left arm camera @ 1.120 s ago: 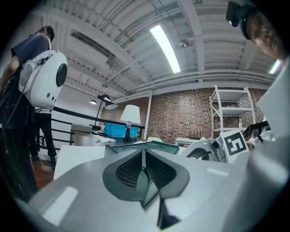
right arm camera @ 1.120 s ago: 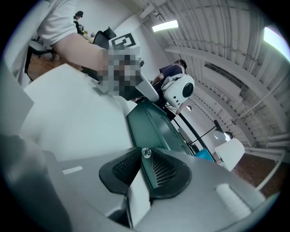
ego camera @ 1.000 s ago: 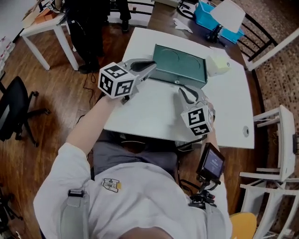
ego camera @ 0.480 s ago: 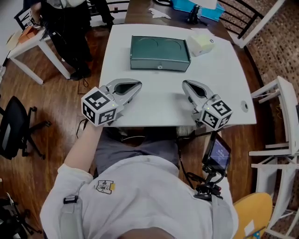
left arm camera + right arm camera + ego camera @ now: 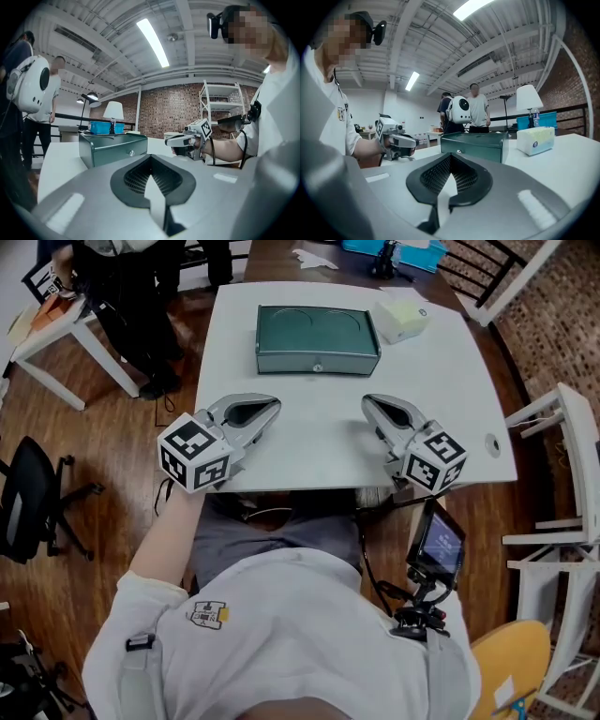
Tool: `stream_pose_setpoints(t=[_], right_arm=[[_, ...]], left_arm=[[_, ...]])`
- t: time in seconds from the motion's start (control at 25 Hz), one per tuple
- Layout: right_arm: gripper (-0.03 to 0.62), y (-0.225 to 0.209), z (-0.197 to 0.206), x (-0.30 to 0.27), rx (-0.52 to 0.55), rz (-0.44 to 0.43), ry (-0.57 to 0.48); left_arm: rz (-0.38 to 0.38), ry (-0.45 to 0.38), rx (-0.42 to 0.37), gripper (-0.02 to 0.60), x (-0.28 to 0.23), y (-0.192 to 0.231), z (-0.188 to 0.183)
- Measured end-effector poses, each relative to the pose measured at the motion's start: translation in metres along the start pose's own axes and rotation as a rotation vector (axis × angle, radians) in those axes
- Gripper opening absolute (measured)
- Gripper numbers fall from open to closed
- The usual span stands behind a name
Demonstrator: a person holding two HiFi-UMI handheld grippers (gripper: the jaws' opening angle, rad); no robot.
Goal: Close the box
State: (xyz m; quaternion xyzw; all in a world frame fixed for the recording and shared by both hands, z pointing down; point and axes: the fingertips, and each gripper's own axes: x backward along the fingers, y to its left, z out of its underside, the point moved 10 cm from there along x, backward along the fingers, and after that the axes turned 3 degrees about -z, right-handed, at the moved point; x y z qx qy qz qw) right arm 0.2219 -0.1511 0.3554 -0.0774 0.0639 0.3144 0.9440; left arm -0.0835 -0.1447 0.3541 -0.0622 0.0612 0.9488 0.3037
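The green metal box [image 5: 317, 337] stands at the far middle of the white table [image 5: 319, 456] with its lid down flat and a small knob on its front. My left gripper [image 5: 273, 406] hovers over the table's near left part, shut and empty, well short of the box. My right gripper [image 5: 367, 402] is level with it on the right, also shut and empty. In the left gripper view the box [image 5: 112, 147] lies ahead to the left of my shut left gripper [image 5: 150, 157]. The right gripper view has the box [image 5: 476, 144] straight ahead of my right gripper [image 5: 451, 157].
A pale tissue box [image 5: 403, 320] sits just right of the green box. White chairs [image 5: 562, 474] stand to the right of the table, a black office chair [image 5: 28, 493] and a small white table [image 5: 56, 324] to the left. People [image 5: 141, 277] stand beyond the far left corner.
Both grippers have drawn back from the box's front toward the table's near edge. The box stays shut and has not moved on the table.
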Motion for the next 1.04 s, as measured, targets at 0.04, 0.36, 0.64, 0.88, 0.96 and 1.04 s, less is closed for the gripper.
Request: stream_pose_setpoints(t=[0.04, 0.36, 0.64, 0.88, 0.96, 1.04], right_arm=[[-0.002, 0.0004, -0.0005, -0.0001, 0.001, -0.001, 0.003], [-0.002, 0.0016, -0.0002, 0.0007, 0.002, -0.009, 0.008], [-0.002, 0.0022, -0.0010, 0.0009, 0.001, -0.010, 0.008], [-0.002, 0.0017, -0.0001, 0.0007, -0.001, -0.007, 0.000], [-0.002, 0.0018, -0.0018, 0.0002, 0.003, -0.011, 0.005], [-0.002, 0.0023, -0.0039, -0.0002, 0.008, -0.017, 0.012]], left_arm=[[0.000, 0.000, 0.000, -0.002, 0.0000, 0.0000, -0.0002], [-0.002, -0.001, 0.001, -0.001, 0.0001, -0.0015, 0.0004], [-0.003, -0.001, 0.001, -0.002, 0.0004, -0.0017, -0.0003], [-0.005, -0.002, 0.001, -0.002, 0.0014, -0.0015, -0.0008], [-0.009, -0.004, 0.002, -0.002, 0.0014, -0.0015, -0.0013], [-0.012, -0.006, 0.003, -0.002, 0.0015, -0.0017, -0.0016]])
